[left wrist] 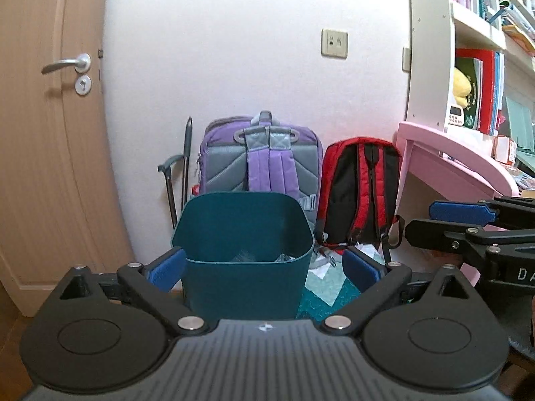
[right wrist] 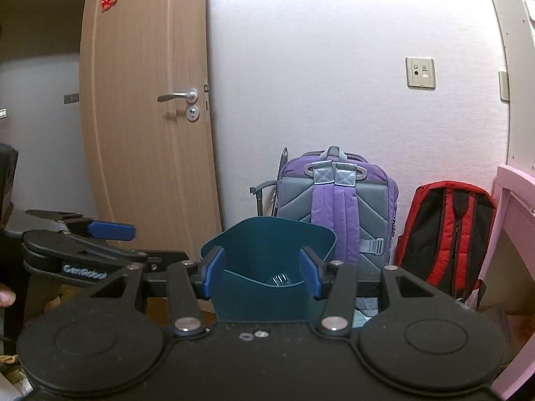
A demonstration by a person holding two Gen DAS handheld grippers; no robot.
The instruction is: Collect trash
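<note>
The left hand-held gripper (left wrist: 264, 269) is spread wide, its blue pads (left wrist: 167, 269) standing either side of the teal trash bin (left wrist: 245, 260) with a gap on each side and nothing between them. The right hand-held gripper (right wrist: 260, 269) is also parted, somewhat less widely, and empty; the bin's (right wrist: 264, 267) open mouth shows between its blue pads (right wrist: 214, 272). Each tool appears at the edge of the other's view: the right one off to the left gripper's right, the left one off to the right gripper's left, close beside each other.

The bin stands directly ahead of both grippers on the floor. Some crumpled scraps (left wrist: 264, 255) lie at its bottom, too dim to identify. Just right of the bin, white paper pieces (left wrist: 334, 260) rest on a teal patterned mat (left wrist: 321, 300).

Behind the bin a purple backpack (left wrist: 260, 157) leans against the white wall (left wrist: 250, 50), and a red and black backpack (left wrist: 362, 190) sits to its right. A thin dark pole (left wrist: 185, 163) stands left of the purple one. Further left is a wooden door (left wrist: 43, 150) with a metal lever handle (left wrist: 67, 63). A wall socket (left wrist: 334, 42) sits above the bags. To the far right, a pink counter (left wrist: 451, 163) carries a white bookshelf (left wrist: 474, 33) filled with books.
</note>
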